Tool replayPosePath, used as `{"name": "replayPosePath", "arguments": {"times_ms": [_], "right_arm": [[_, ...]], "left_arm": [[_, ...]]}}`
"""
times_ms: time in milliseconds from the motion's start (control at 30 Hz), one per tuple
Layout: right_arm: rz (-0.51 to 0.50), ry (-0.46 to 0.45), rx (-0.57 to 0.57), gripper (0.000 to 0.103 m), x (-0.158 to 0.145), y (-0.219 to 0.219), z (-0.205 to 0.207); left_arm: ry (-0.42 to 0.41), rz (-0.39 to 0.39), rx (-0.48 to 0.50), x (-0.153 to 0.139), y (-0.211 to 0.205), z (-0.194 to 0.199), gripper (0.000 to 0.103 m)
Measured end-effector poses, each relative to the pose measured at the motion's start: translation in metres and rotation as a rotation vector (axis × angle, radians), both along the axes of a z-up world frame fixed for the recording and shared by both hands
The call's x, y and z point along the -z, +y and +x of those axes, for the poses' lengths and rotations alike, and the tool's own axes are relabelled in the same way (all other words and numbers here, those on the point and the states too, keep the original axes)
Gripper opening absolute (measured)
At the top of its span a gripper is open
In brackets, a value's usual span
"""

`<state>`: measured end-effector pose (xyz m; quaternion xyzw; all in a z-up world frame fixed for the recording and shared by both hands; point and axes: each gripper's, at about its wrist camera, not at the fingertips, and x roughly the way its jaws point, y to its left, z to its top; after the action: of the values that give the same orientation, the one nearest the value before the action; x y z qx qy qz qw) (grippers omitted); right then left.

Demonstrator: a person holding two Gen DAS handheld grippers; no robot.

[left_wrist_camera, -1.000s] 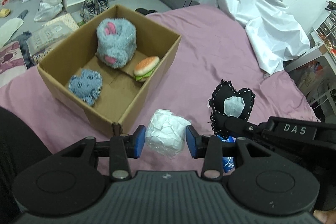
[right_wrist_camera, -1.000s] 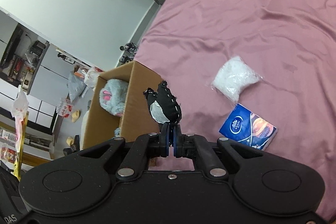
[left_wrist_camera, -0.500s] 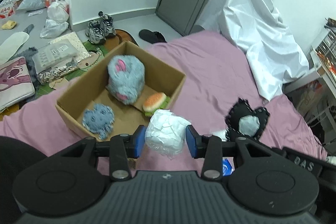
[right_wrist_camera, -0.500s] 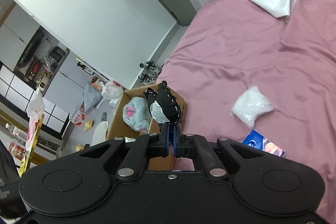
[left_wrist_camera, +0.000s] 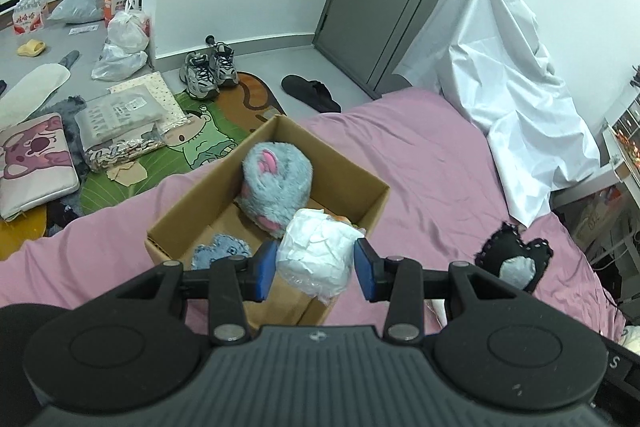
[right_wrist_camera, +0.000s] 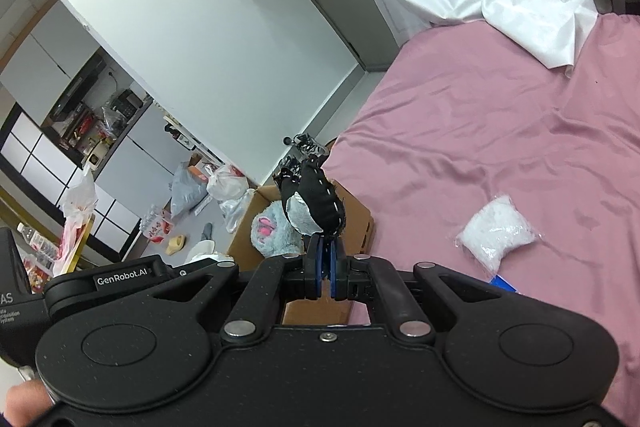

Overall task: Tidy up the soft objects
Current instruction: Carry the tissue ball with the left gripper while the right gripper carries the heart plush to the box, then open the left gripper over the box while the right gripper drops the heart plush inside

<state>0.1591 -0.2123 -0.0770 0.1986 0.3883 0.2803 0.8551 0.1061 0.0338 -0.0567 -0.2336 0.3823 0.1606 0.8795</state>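
three plush toys sit in the cardboard box (left_wrist_camera: 372,211). left tool (left_wrist_camera: 316,269) grips a white bundle (left_wrist_camera: 316,259), right tool (right_wrist_camera: 326,269) pinches a black heart (right_wrist_camera: 314,201); a white bag (right_wrist_camera: 496,237) remains mid-bed.

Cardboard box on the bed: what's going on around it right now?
The left hand-held gripper holds a white plastic-wrapped bundle over the near edge of the cardboard box, which already contains a grey plush and a small blue plush. The right hand-held gripper pinches a black heart cushion. Another white bag lies on the pink sheet.
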Motion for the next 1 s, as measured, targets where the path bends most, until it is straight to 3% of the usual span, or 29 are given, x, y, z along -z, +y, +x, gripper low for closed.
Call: {"name": "replayPosePath", "arguments": {"times_ms": [500,833,1000], "right_arm": [[-0.033,-0.024,-0.017,0.003,0.003,0.017,0.002],[-0.09,-0.043,-0.063,0.004,0.003,0.049,0.002],[-0.105,-0.022,-0.094,0.004,0.009,0.069,0.004]], "left_arm": [[0.033,-0.061,-0.044,0.026,0.039,0.005,0.041],[0.098,-0.112,-0.009,0.057,0.045,0.009,0.041],[0.14,-0.156,0.014,0.069,0.048,0.011,0.049]]}}
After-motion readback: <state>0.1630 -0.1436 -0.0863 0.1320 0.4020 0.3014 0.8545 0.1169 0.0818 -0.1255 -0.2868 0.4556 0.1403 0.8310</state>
